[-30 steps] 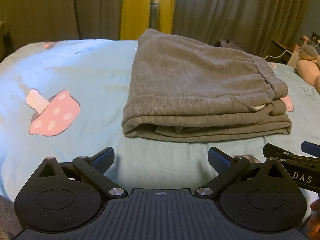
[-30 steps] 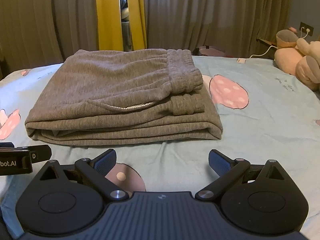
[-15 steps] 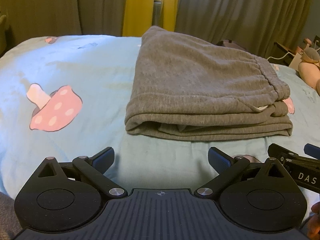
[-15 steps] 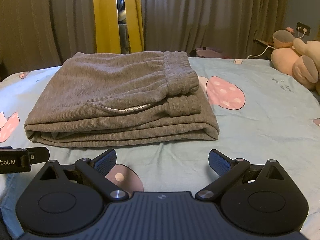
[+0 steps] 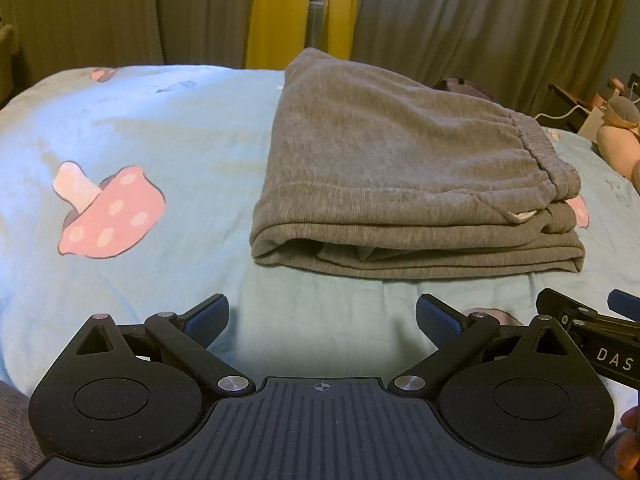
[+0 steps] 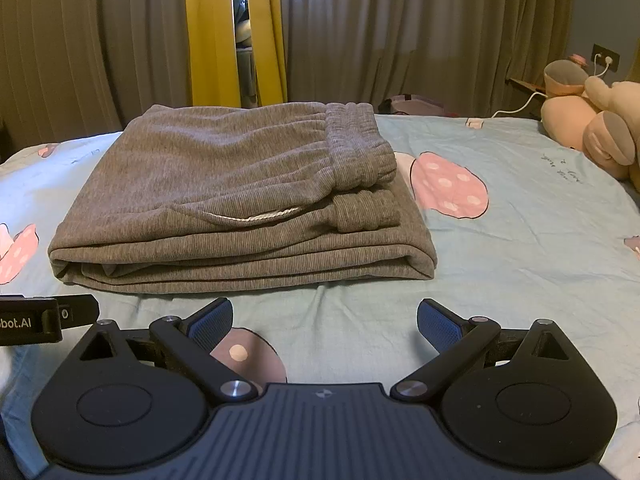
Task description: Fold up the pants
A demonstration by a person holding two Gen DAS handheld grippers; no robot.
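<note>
The grey pants [image 5: 400,176] lie folded in a flat stack on the light blue bed, with the ribbed waistband on the right side; they also show in the right wrist view [image 6: 240,200]. My left gripper [image 5: 322,314] is open and empty, held near the bed's front edge, short of the stack's left front corner. My right gripper [image 6: 325,318] is open and empty, a little before the stack's front edge. Each gripper shows at the edge of the other's view.
The bed sheet [image 5: 132,132] is light blue with pink mushroom prints. A plush toy [image 6: 592,128] lies at the right edge of the bed. Grey and yellow curtains [image 6: 360,32] hang behind the bed. A white cable runs to a wall socket [image 6: 606,58].
Both grippers have drawn back slightly and risen; the pants look a little farther away. Both stay open and the pants have not moved.
</note>
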